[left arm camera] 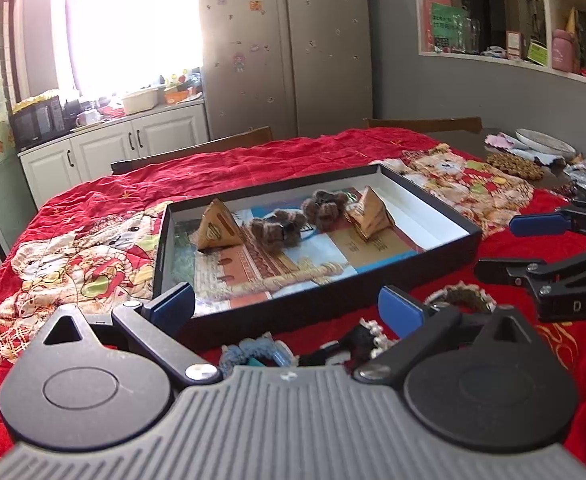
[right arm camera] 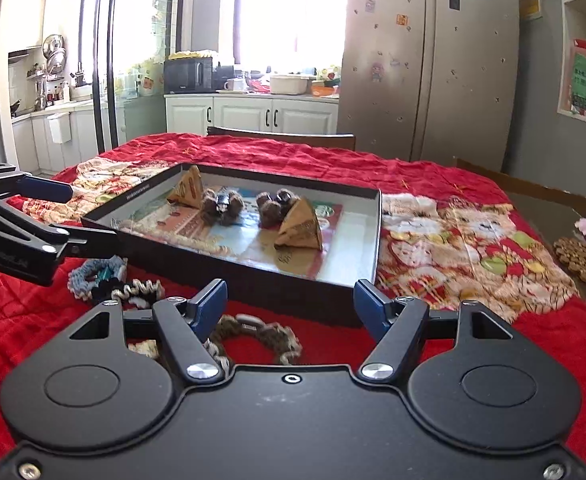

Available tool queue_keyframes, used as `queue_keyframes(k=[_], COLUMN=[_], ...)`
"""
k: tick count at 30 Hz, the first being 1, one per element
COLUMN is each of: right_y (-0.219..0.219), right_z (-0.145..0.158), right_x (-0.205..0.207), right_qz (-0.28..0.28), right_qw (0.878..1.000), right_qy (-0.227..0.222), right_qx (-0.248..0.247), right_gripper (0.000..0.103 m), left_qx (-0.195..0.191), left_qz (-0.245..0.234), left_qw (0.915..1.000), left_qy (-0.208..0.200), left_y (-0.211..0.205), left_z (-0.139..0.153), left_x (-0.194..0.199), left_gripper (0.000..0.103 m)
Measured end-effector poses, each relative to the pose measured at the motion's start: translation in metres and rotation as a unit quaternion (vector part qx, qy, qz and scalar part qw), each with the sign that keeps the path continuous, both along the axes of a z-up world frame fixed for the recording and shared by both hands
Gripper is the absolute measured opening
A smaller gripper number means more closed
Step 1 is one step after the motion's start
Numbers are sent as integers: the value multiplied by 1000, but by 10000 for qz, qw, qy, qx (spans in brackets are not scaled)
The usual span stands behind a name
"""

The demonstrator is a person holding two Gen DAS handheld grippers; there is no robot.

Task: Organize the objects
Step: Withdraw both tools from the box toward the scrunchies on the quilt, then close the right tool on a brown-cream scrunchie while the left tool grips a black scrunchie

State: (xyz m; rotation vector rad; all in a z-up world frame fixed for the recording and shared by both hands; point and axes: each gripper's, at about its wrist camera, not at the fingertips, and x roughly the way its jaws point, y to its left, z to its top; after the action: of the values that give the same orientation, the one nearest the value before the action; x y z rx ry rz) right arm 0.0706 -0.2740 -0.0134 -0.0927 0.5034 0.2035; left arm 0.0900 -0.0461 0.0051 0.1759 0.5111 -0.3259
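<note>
The black tray (left arm camera: 433, 258) sits on the red quilted cloth (left arm camera: 253, 160) that covers the surface, and part of the sorting looks done — inside it stand two folded paper pyramids (left arm camera: 217, 228), one near each end, with two brown fuzzy scrunchies (left arm camera: 279, 230) between them, laid over a printed sheet that lines the bottom; the right end of the tray is bare white.

What is left lies outside, on the cloth just before the tray's near wall: a blue-grey knitted scrunchie (right arm camera: 93, 274), a black-and-white one (right arm camera: 139, 290) touching it, and a brown-and-cream one (right arm camera: 253, 336) a little to the right — three pieces at least, by my reckoning, not yet put away.

The left tongs (left arm camera: 285, 312) are spread wide with nothing between the pads, hanging above the blue-grey and black-and-white pieces; the right tongs (right arm camera: 289, 306) are also spread and hold nothing, with the brown-and-cream scrunchie lying below and between the fingers, untouched; I would judge the task somewhat past halfway.
</note>
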Motion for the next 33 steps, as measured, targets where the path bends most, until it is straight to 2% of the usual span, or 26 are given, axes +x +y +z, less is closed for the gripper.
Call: queue_keyframes(k=[6,9,15,26,33], right_y=[-6,-5,1,5,4], right_z=[-16,-23,-32,-43,-46], right_x=[-4,-3,0,8,9], right_qz=[-82,-35,-10,-54,-32], right_qw=[9997,9994,9992,9982,9977], right_qy=[198,281,377,594,670], right_qx=[150,188,136,65,106], right_gripper=[67,65,51,39,35], left_qx=[105,54,211,263,193], left_qz=[-50,-137,-280,-500,-593], left_qw=[9999,9997,9994,9976,9966], left_qy=[79,173,55,392,547], left_y=[-4,-6,-15,-24,-24], left_z=[-13,-17,-21,-37,-41], left_x=[-3,-5,-11,-4,-2], left_gripper=[101,97,85,46,28])
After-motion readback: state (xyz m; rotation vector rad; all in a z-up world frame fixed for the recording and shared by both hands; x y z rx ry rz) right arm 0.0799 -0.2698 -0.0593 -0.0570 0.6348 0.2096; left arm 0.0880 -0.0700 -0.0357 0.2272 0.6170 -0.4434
